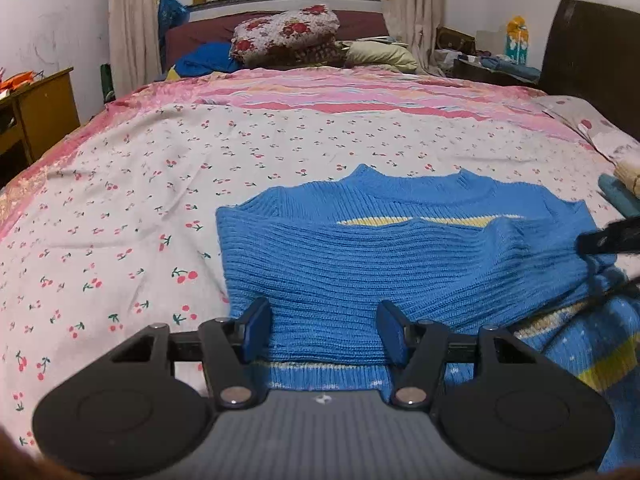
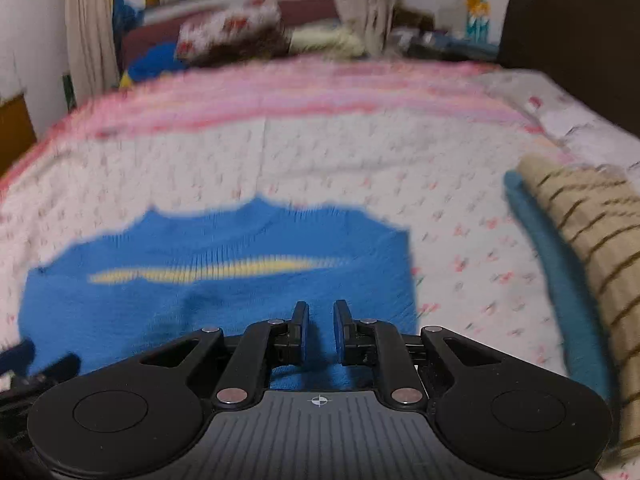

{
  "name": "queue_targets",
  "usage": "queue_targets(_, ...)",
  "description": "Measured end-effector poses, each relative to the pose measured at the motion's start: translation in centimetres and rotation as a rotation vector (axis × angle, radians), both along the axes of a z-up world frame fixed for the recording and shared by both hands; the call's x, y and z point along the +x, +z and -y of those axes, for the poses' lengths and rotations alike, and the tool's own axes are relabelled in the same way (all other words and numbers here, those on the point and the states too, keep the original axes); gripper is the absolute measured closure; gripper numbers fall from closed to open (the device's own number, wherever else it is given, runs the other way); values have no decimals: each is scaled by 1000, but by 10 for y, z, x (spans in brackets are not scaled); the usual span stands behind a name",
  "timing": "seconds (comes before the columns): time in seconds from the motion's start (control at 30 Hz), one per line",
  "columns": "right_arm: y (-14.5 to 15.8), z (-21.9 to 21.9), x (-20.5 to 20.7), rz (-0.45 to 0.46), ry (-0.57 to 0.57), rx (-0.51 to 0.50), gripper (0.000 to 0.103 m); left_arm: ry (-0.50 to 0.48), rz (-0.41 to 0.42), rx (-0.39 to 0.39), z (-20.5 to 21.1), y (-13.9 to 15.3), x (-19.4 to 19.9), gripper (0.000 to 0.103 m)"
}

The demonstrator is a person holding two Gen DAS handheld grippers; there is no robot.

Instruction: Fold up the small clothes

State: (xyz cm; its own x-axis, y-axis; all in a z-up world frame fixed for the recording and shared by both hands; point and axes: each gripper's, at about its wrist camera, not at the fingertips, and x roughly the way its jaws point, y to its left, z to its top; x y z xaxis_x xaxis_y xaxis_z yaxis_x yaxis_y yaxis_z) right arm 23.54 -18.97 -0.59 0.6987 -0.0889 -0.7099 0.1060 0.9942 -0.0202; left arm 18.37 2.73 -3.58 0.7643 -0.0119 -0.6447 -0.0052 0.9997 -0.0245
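From the left wrist, the blue sweater (image 1: 400,248) lies on the cherry-print bedspread (image 1: 132,216), its near half doubled over. The left claw (image 1: 324,330) stands wide apart over that fold, pads clear; I'd judge the fold needs smoothing flat before the next one. From the right wrist, blurred, the right claw (image 2: 321,330) is slightly parted above the sweater's near right part, gripping nothing, with folded clothes (image 2: 588,240) stacked far right.

blue knit sweater (image 1: 400,248) | yellow stripe | folded over itself | flat on cherry-print bedsheet (image 1: 140,200)
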Motion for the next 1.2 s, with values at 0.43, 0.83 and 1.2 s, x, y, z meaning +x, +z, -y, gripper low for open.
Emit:
queue_targets(0.43,-9,24,2,1,-18,88,89,17,-4,-65,-14,8,-7,39)
queue_targets(0.83,12,44,-28,5,46,223,87,-39,-57,-72,-21,21,-27,39)
queue_targets(1.2,17,77,-127,-141,115,224,78,-102,-133,-98,-39,33,-106,39)
